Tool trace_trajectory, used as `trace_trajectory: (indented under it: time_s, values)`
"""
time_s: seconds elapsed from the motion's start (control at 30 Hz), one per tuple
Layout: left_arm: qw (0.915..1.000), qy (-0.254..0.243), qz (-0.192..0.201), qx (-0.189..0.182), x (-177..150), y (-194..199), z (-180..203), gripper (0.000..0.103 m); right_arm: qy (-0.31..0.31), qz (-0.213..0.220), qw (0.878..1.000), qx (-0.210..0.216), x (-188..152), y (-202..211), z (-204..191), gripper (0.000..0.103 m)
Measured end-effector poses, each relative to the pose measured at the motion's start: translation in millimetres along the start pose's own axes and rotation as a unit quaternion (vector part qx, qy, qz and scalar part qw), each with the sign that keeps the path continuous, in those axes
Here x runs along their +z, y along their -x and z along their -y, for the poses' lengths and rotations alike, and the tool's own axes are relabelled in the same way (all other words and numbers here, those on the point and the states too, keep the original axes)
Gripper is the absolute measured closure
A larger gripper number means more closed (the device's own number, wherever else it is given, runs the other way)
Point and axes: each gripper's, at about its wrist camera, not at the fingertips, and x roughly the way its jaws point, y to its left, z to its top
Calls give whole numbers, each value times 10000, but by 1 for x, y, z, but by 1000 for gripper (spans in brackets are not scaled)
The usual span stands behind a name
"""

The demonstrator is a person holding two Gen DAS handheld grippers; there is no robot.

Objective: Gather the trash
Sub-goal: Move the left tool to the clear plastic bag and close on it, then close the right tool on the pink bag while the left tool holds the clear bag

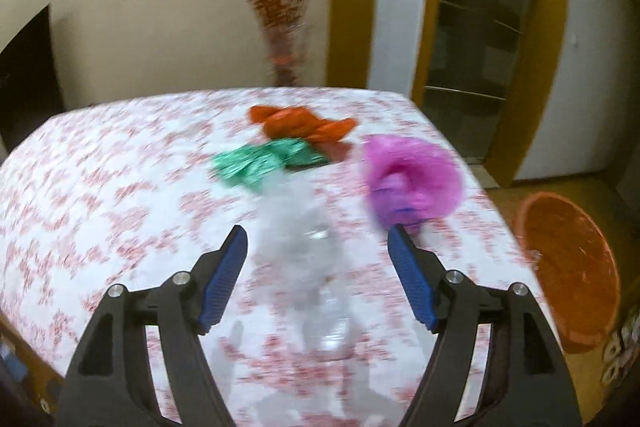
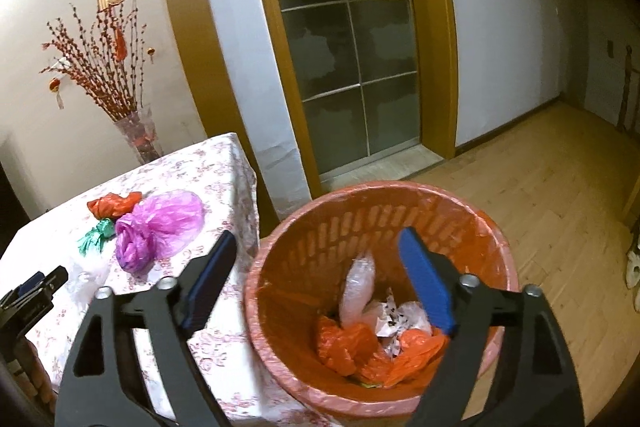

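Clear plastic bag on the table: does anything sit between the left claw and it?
Nothing visible does. The left claw is open, with the clear plastic bag lying directly ahead between its fingers. The purple bag sits off to the right, and the green wrapper lies beyond.
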Motion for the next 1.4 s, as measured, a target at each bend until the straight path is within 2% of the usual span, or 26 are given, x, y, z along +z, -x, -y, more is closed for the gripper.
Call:
trace_trajectory:
  time_s: [0.23,0.5,0.53,0.63,0.67,0.73,0.83,1.07,1.2,1.3,1.4]
  values:
    - [9985,421,-314,-128,-4,-17,-25,30,196,66,9998,-16,-6,0,-18,4]
    - [9950,547,-824,-98,-5,-58,-25,31,243,-208,9993,181,-10,-6,-32,4]
    - [9944,565,-880,-118,-5,-62,-24,35,257,-221,9992,207,-10,-7,-35,4]
    - [9923,591,-1067,-227,-6,-76,-25,67,345,-274,9985,334,-10,-10,-47,4]
    - [9924,598,-1054,-222,-6,-77,-27,75,382,-292,9981,382,-10,-11,-52,4]
    - [9925,602,-1026,-281,-7,-76,-33,84,498,-325,9970,500,-10,-14,-64,4]
    - [9934,634,-927,-248,-6,-70,-45,89,676,-363,9949,656,-10,-20,-86,4]
    - [9955,764,-569,-18,4,-49,-89,91,1070,-471,9883,979,-10,-47,-147,4]
    - [9945,938,-460,80,12,-41,-114,91,1030,-729,9852,1162,-10,-77,-181,4]
    - [9938,1030,-400,109,16,-38,-129,91,985,-950,9844,1102,-11,-101,-202,4]
    - [9932,1090,-387,110,18,-41,-140,91,1058,-1198,9835,844,-16,-127,-219,7]
